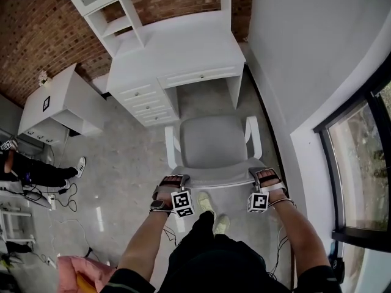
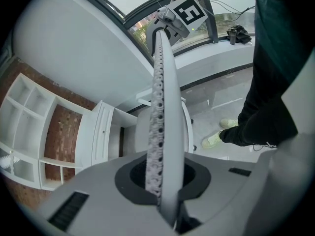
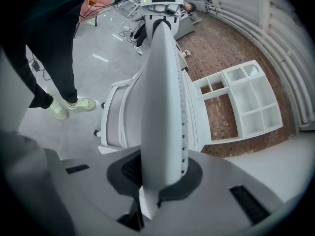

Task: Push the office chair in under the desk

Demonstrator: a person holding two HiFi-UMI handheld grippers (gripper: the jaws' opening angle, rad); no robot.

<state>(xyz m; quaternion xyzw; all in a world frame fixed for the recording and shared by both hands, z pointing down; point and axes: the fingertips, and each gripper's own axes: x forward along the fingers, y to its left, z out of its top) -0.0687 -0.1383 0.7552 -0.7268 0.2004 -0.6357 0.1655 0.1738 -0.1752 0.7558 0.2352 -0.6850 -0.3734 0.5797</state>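
The office chair (image 1: 212, 140), with a grey seat and white frame, stands in front of the white desk (image 1: 183, 54) and faces its knee gap (image 1: 204, 96). Its seat front is near the desk edge. My left gripper (image 1: 173, 182) is shut on the left end of the backrest's top edge (image 1: 217, 177), and my right gripper (image 1: 263, 177) is shut on the right end. In the left gripper view the perforated backrest (image 2: 165, 107) runs away from between the jaws of the left gripper (image 2: 162, 181). The right gripper view shows the backrest (image 3: 162, 107) clamped in the right gripper (image 3: 157, 176).
A drawer stack (image 1: 146, 102) fills the desk's left side and shelving (image 1: 116, 11) rises behind it. A low white cabinet (image 1: 58, 105) stands at the left, with a seated person (image 1: 36, 170) and floor cables (image 1: 67, 194) near it. A wall and window (image 1: 360, 163) close the right.
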